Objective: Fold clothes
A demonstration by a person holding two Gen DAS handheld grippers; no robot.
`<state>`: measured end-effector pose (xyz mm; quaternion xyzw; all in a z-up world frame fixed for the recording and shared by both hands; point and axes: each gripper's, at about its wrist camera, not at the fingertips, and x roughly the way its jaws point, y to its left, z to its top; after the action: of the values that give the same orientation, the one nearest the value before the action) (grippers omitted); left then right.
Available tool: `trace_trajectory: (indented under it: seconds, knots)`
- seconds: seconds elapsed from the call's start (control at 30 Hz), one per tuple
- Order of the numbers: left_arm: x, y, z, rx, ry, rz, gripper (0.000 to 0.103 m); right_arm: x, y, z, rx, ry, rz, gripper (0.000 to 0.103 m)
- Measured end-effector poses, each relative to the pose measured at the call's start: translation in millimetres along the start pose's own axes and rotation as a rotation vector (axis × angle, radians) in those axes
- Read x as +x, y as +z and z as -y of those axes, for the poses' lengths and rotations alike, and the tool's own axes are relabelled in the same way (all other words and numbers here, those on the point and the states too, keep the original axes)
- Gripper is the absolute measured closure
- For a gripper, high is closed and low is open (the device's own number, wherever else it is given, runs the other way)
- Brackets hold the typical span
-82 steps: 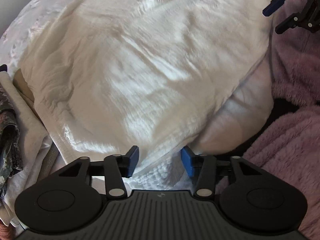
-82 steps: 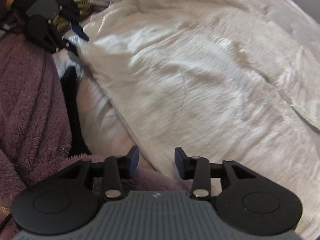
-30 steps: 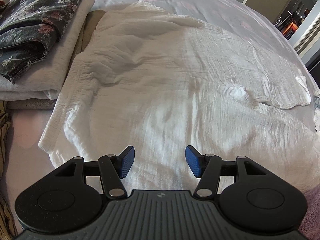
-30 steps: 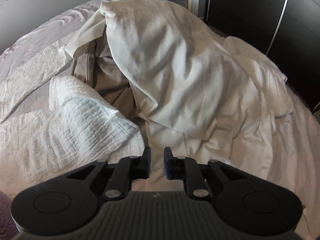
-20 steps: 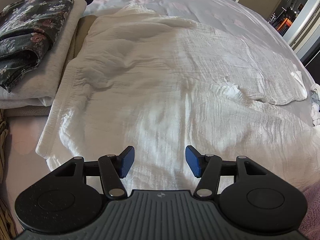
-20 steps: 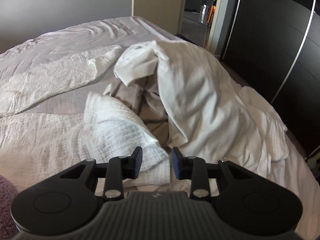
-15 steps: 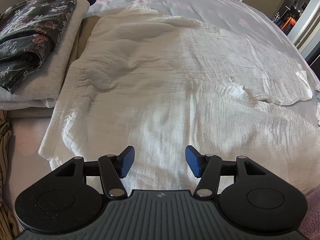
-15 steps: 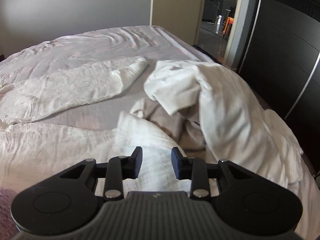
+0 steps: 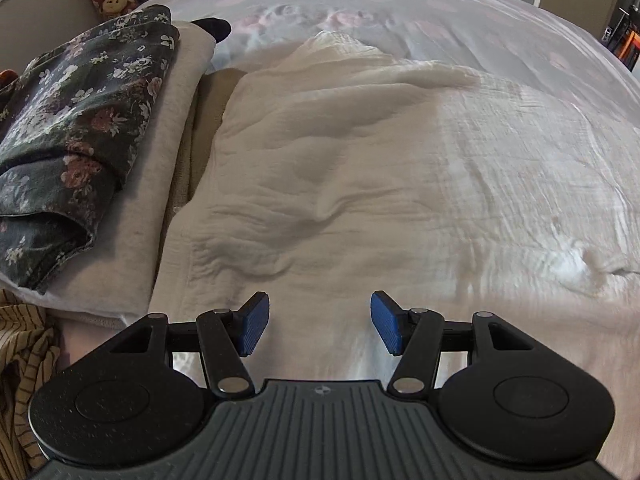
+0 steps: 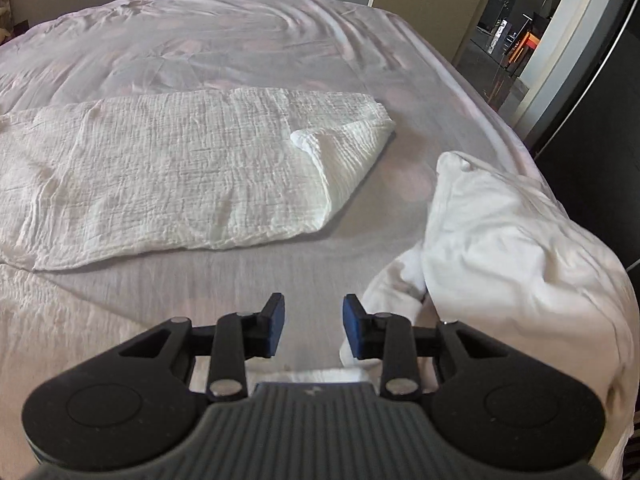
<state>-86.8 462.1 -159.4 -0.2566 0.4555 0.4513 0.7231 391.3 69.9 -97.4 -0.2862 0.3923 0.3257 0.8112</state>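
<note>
A large cream crinkled garment (image 9: pixel 380 168) lies spread across the bed. In the left wrist view my left gripper (image 9: pixel 318 326) hovers over its near part, open, with nothing between its blue pads. In the right wrist view a long part of the same crinkled fabric (image 10: pixel 192 168) lies flat, its right end folded over. My right gripper (image 10: pixel 313 326) is open with a narrow gap above the bare sheet (image 10: pixel 304 268), holding nothing. A heap of white cloth (image 10: pixel 508 240) lies just right of it.
A stack of folded clothes, a dark floral piece (image 9: pixel 76 128) on a pale grey one (image 9: pixel 156 200), sits at the left beside the garment. Striped yellow fabric (image 9: pixel 20 344) shows at the lower left. Dark wardrobe doors (image 10: pixel 600 140) and an open doorway stand beyond the bed's right edge.
The right gripper has swung left, away from the white heap and over the bare sheet, and its jaws have parted a little. The left gripper has shifted towards the folded stack.
</note>
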Motion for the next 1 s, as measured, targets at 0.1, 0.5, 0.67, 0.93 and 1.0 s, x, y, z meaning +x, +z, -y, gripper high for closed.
trace_trajectory:
  seconds: [0.1, 0.5, 0.67, 0.93, 1.0]
  knots:
    - [21, 2, 3, 0.022, 0.026, -0.030, 0.049, 24, 29, -13, -0.065, -0.007, -0.012, 0.067]
    - [39, 7, 0, 0.029, 0.087, -0.027, 0.038, 141, 136, -19, -0.083, -0.086, -0.022, 0.067]
    - [43, 14, 3, 0.023, 0.101, -0.031, 0.038, 166, 138, -10, -0.031, -0.051, -0.061, 0.078]
    - [46, 19, 5, 0.008, 0.095, -0.035, 0.038, 122, 128, 30, 0.004, -0.151, -0.008, 0.095]
    - [47, 20, 5, -0.002, 0.092, -0.038, 0.038, 115, 122, 45, 0.004, -0.211, -0.039, 0.095]
